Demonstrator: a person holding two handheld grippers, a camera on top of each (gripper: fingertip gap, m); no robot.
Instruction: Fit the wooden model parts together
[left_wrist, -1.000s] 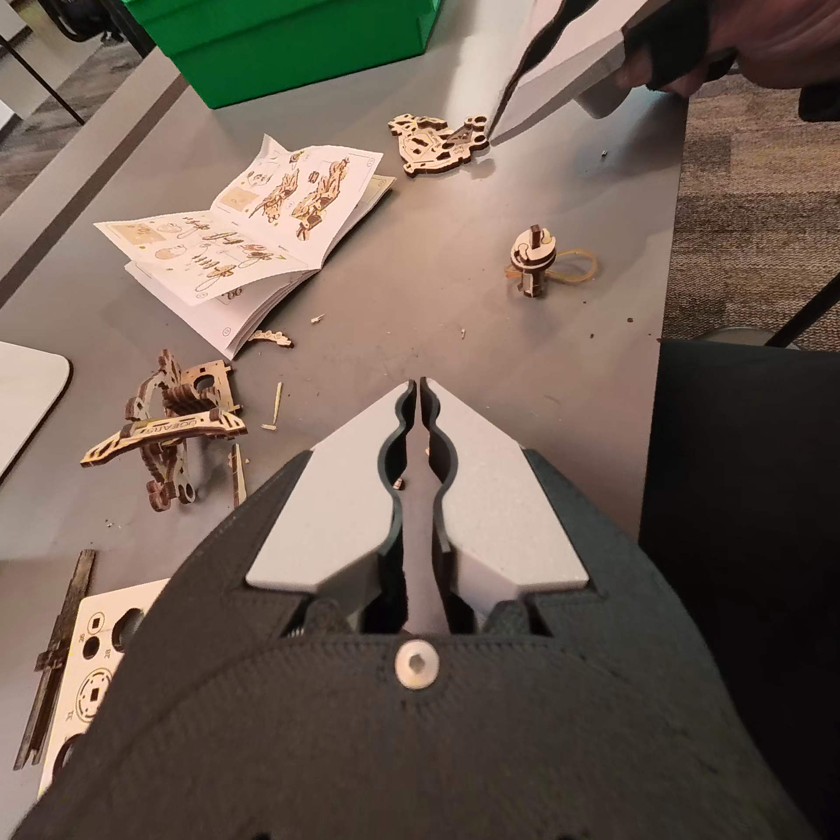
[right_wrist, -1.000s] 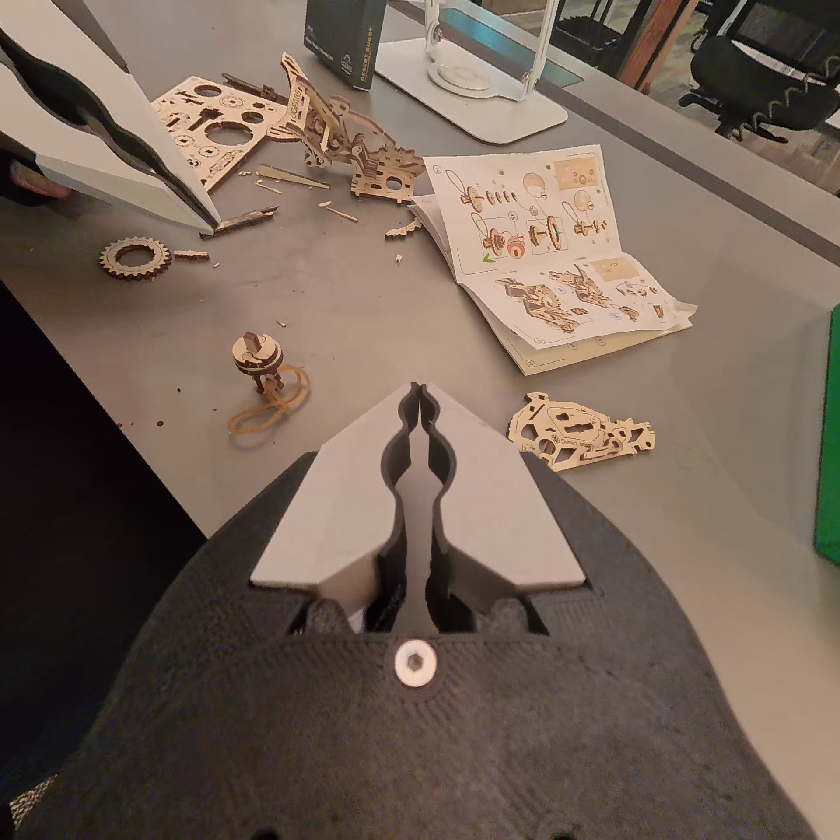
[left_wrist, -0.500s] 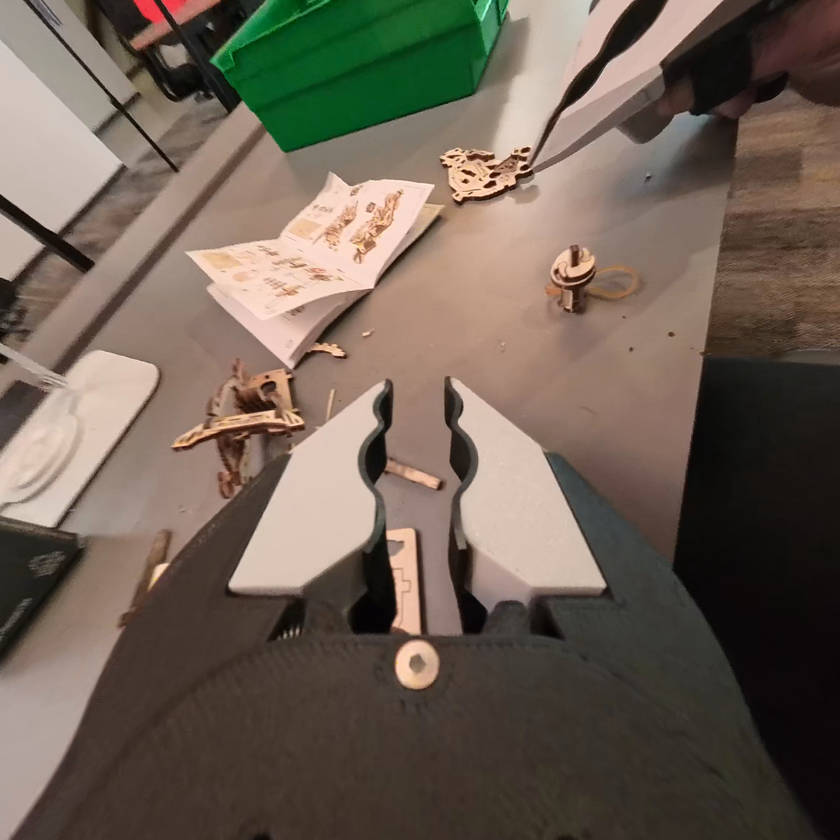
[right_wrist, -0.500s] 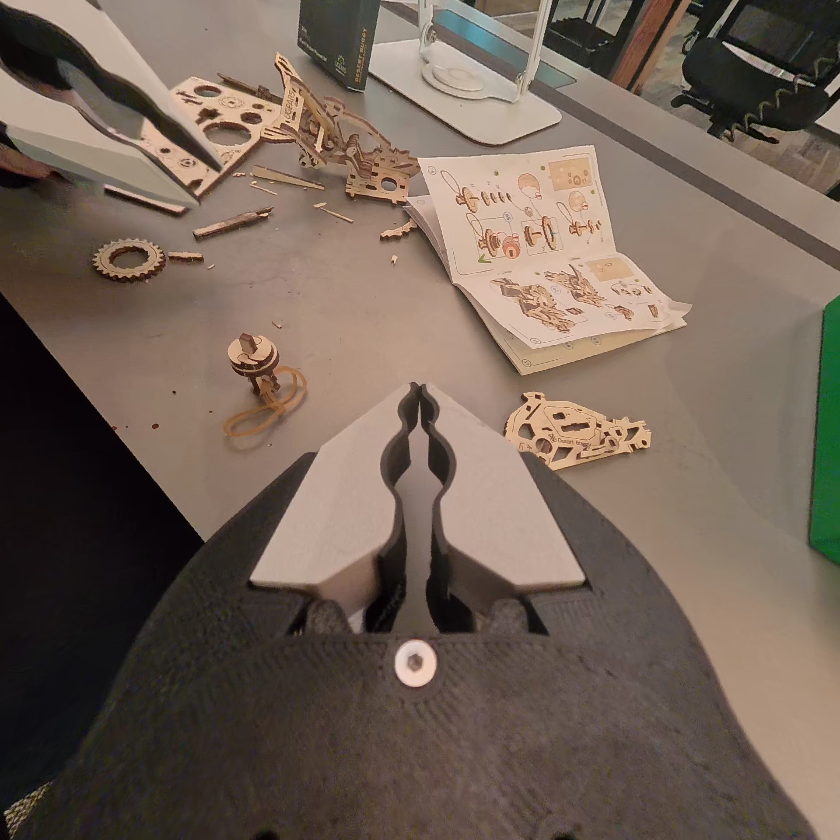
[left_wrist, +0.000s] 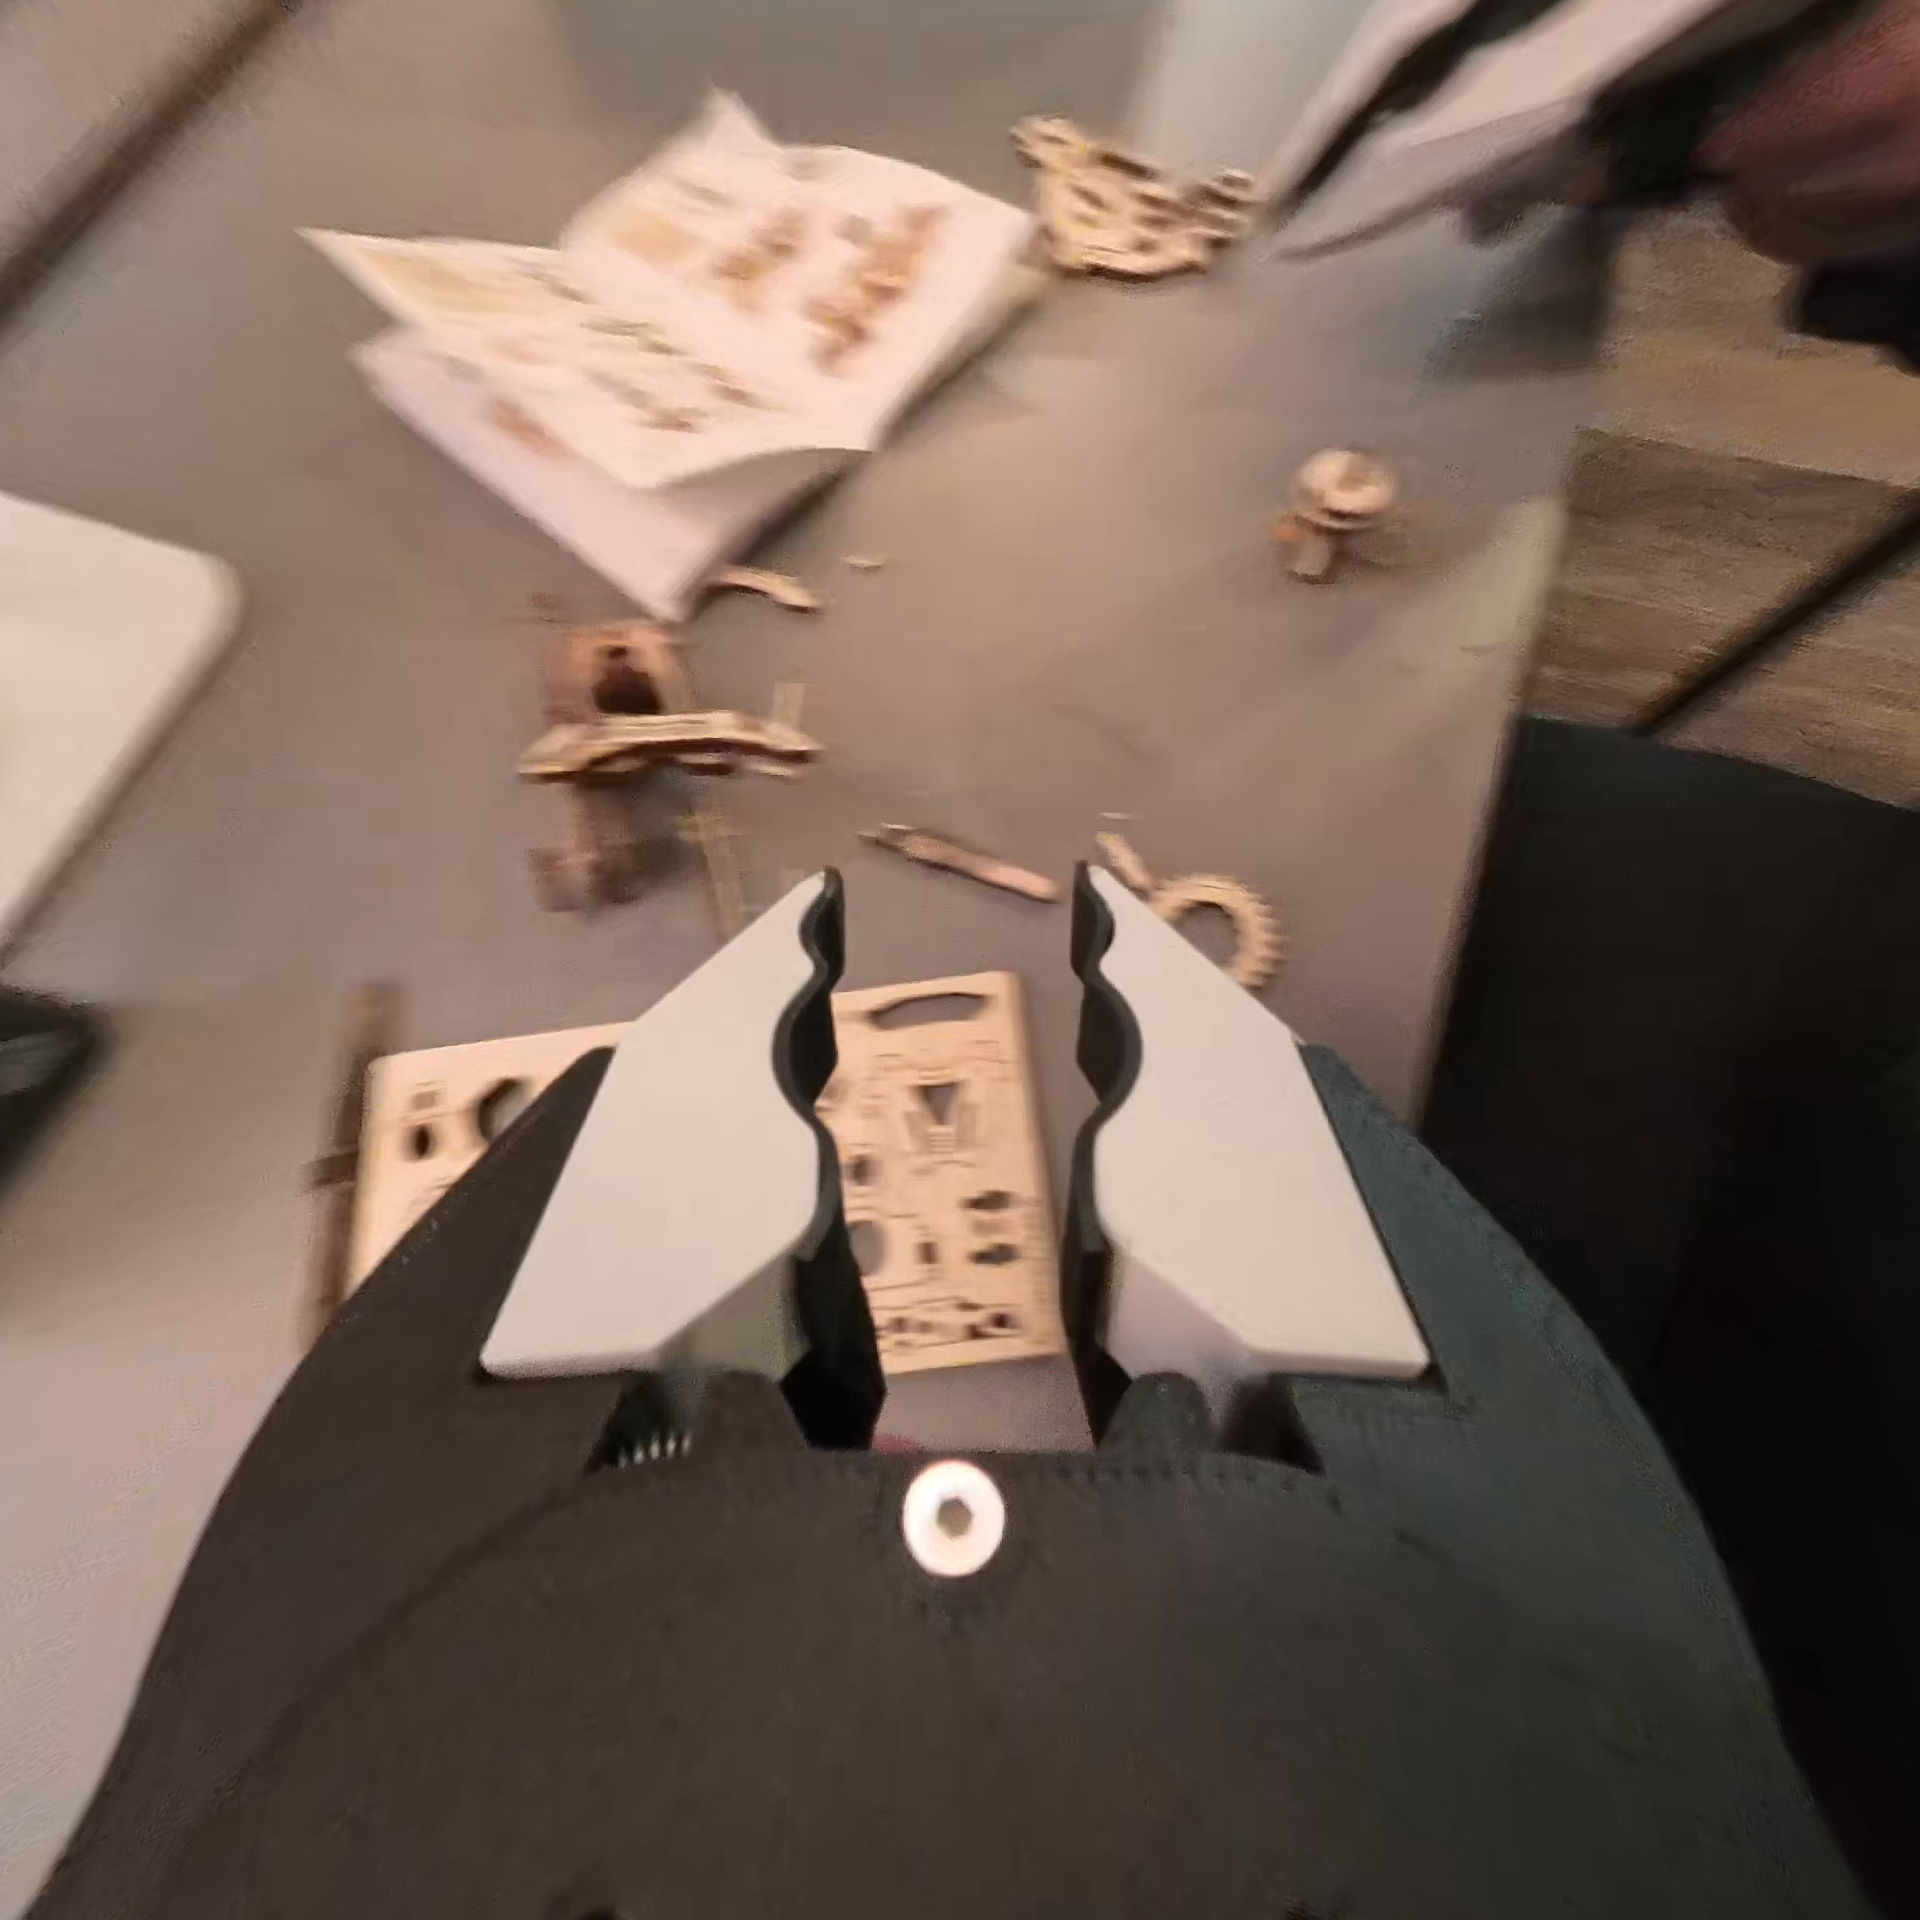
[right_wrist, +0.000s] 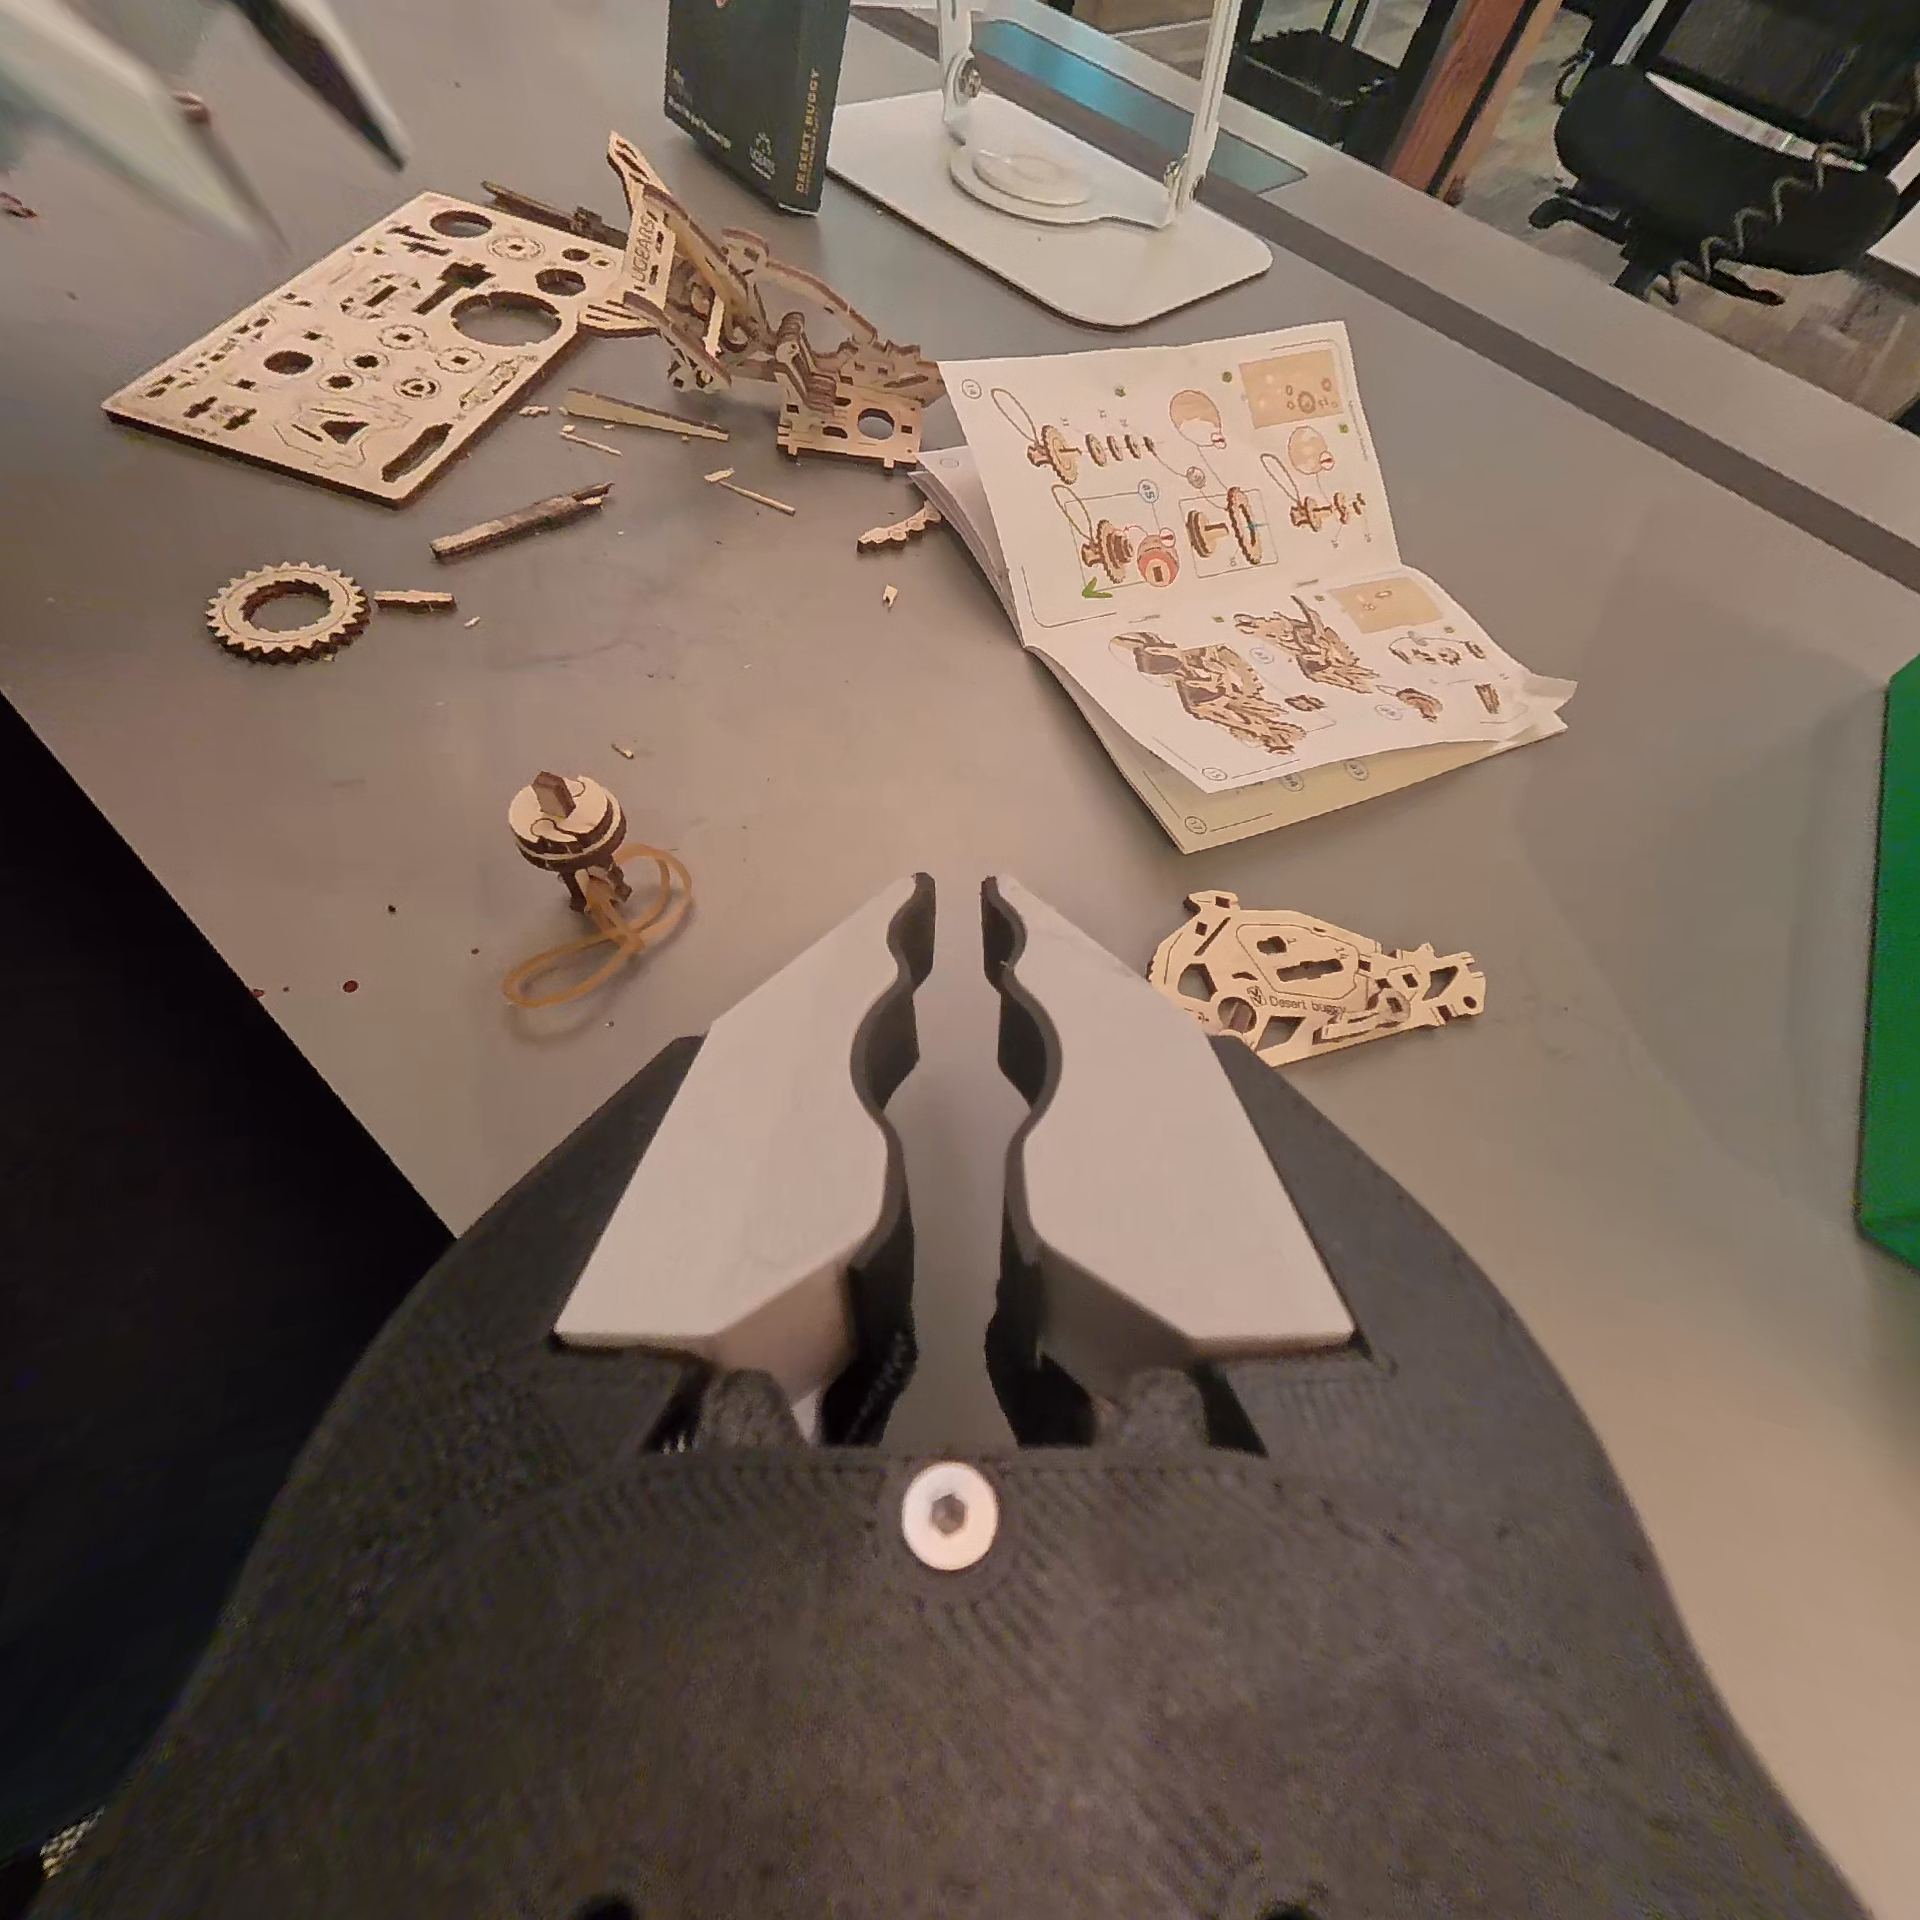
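Grey table (right_wrist: 1558, 1039): punched part sheet (right_wrist: 343, 353) and half-built model (right_wrist: 769, 343) at far left, open booklet (right_wrist: 1247, 582) beside them. Left gripper (left_wrist: 951, 894) wide, empty, above sheet. Right gripper (right_wrist: 958, 883) narrowly parted, empty, flat side panel (right_wrist: 1320, 977) just right of it.

Lettering marks the dark box (right_wrist: 764, 99), flat wooden side panel (right_wrist: 1320, 977), and booklet (right_wrist: 1247, 582).
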